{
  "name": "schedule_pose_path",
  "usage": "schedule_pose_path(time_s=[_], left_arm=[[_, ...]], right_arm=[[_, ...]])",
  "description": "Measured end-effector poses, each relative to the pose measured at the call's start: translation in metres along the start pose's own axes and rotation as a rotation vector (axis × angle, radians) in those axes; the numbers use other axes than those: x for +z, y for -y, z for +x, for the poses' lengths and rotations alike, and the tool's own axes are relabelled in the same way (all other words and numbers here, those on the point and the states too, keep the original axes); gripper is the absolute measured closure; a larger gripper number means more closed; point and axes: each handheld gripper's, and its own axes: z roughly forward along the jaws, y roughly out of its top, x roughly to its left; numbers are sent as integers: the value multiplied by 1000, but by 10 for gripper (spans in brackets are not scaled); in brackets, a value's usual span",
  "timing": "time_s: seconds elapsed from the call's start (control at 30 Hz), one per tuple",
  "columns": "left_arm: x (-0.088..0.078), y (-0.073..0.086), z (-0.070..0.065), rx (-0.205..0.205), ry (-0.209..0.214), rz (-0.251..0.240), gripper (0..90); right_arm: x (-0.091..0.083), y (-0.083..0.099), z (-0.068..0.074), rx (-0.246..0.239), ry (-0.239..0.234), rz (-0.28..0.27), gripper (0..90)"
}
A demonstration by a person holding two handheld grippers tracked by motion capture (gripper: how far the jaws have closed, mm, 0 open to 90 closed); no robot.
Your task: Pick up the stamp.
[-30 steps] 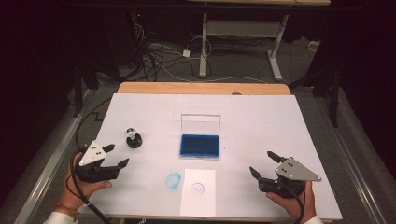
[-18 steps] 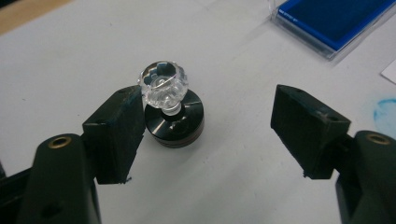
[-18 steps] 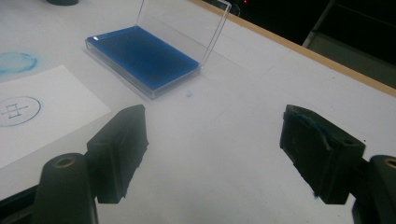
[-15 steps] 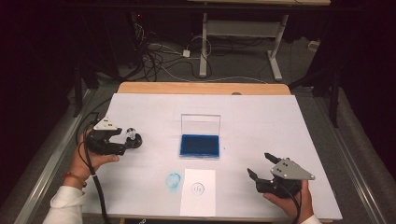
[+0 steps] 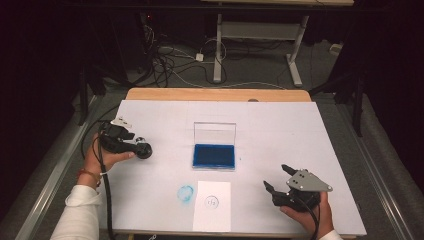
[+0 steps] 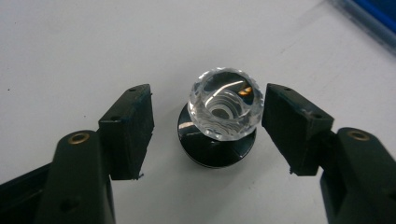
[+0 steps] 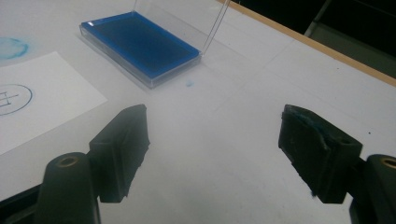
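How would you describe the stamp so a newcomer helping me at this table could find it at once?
On the white table, look left of the open blue ink pad, between the jaws of the left gripper, which have just been closing around it without yet gripping. The stamp is small, with a round black base and a clear faceted knob, unlike the flat paper nearby.

High view looks down on the table (image 5: 280, 125); both gripper views sit close above it.

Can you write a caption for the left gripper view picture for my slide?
Left gripper with its two black jaws closing around a stamp with a clear faceted knob and round black base on the white table.
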Motion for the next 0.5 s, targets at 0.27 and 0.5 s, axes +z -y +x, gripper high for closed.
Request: schedule_pose_path(time_s=[0.27,0.5], left_arm=[[12,-7,-2,23,22,44,475],[11,-8,-6,42,9,45,540]], right_arm=[[0,1,1,-8,-3,11,250],[-2,1,3,-21,-3,3,254]])
